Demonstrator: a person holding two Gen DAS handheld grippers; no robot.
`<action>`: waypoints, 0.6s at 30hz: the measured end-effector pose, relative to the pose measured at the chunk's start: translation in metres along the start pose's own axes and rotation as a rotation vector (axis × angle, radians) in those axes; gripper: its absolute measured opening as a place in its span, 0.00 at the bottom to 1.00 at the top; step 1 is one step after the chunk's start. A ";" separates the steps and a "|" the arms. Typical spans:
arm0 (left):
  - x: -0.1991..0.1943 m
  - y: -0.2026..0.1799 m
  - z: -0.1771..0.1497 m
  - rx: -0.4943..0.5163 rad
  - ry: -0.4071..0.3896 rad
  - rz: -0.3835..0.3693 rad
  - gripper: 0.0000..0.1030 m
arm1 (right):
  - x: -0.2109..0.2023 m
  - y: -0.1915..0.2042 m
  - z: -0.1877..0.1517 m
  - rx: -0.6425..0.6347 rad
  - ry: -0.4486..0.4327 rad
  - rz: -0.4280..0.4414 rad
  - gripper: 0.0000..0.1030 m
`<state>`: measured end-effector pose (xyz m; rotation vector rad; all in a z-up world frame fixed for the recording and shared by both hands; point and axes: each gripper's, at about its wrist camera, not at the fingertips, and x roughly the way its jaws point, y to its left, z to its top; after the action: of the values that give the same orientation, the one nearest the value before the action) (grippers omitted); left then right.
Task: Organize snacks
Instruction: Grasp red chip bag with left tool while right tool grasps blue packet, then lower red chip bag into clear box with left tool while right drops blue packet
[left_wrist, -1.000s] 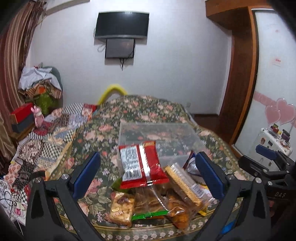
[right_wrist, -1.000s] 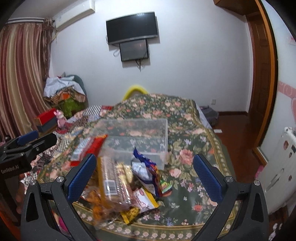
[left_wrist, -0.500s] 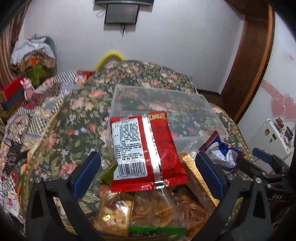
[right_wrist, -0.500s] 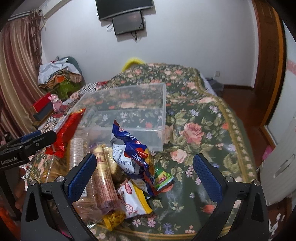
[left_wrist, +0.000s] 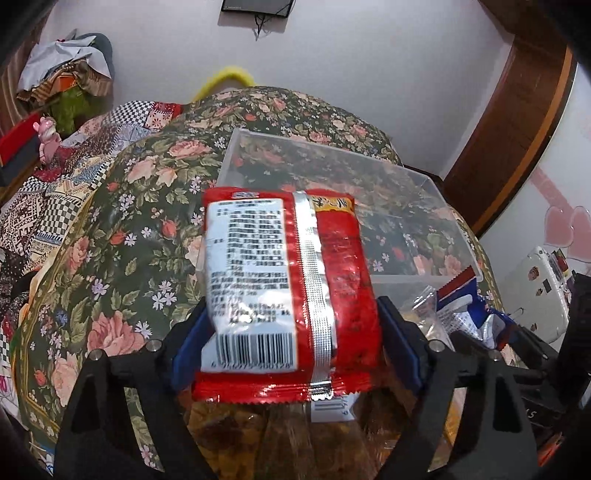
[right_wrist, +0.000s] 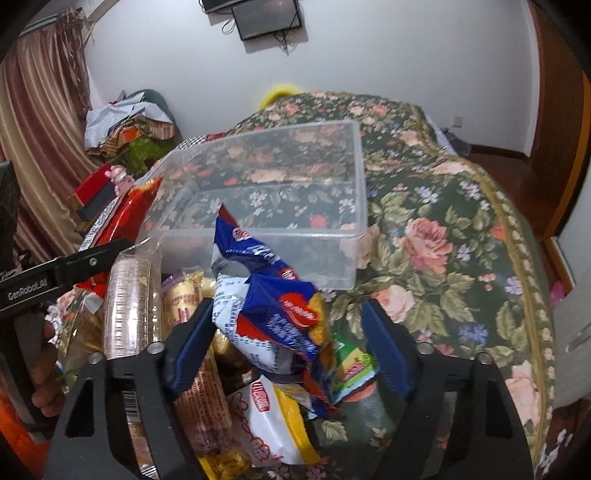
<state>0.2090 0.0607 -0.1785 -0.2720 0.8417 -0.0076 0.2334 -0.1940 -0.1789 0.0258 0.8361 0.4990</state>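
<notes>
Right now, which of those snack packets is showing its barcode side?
The red packet, between the left gripper's jaws: its white label and barcode face up. The blue packet beside it shows printed artwork.

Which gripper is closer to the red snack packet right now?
Left. The left gripper has its pads against both sides of the red snack packet; the right gripper flanks the blue bag instead.
</notes>
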 end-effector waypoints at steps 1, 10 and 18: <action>0.001 0.000 0.000 -0.001 0.001 0.000 0.80 | 0.001 0.000 0.000 0.000 0.002 0.010 0.66; -0.008 -0.006 -0.004 0.050 -0.021 0.031 0.70 | -0.009 0.009 -0.002 -0.042 -0.028 0.002 0.52; -0.037 -0.008 -0.002 0.081 -0.081 0.044 0.70 | -0.032 0.011 0.005 -0.048 -0.085 0.007 0.50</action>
<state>0.1836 0.0564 -0.1509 -0.1759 0.7650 0.0107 0.2143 -0.1979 -0.1504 0.0054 0.7410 0.5213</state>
